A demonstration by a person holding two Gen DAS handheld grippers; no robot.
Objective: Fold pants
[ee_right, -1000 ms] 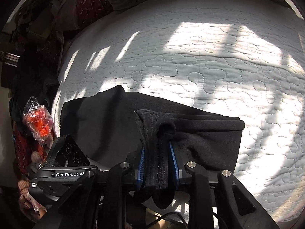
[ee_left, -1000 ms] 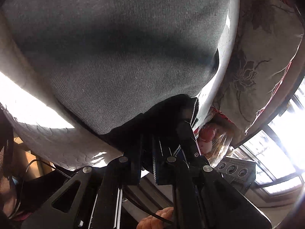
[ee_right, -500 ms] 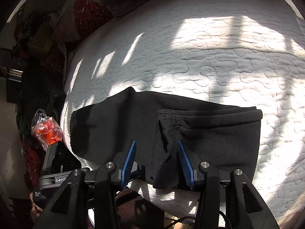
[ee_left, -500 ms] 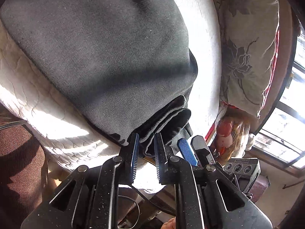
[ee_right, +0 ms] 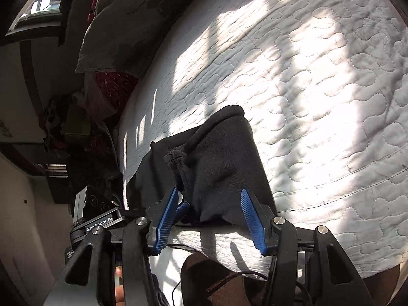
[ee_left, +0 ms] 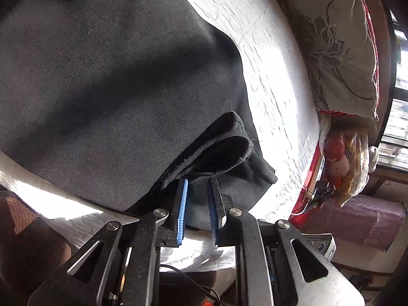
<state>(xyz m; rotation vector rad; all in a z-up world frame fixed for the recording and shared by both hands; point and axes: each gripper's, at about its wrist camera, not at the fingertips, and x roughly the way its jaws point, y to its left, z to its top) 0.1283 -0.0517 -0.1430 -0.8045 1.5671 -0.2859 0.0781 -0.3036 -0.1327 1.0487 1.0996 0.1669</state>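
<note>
The dark pants [ee_left: 107,84] lie folded in a stack on the white quilted bed [ee_left: 275,81]. In the left wrist view the folded edges [ee_left: 224,148] bulge just beyond my left gripper [ee_left: 197,191]. Its blue pads stand a narrow gap apart with dark cloth showing between them, not pinched. In the right wrist view the folded pants [ee_right: 219,168] lie at the bed's near edge. My right gripper [ee_right: 209,201] is wide open, its blue pads [ee_right: 251,219] on either side of the stack's near edge, gripping nothing.
A grey floral pillow [ee_left: 339,40] lies at the head of the bed; it also shows in the right wrist view [ee_right: 127,20]. A bag with red contents [ee_left: 341,158] hangs beside the bed. The quilt [ee_right: 318,89] stretches beyond the pants. The person's brown trousers [ee_right: 229,275] are below the grippers.
Both grippers have opened and let go of the pants. They have pulled back toward the bed's near edge, and the folded stack now rests on the quilt.
</note>
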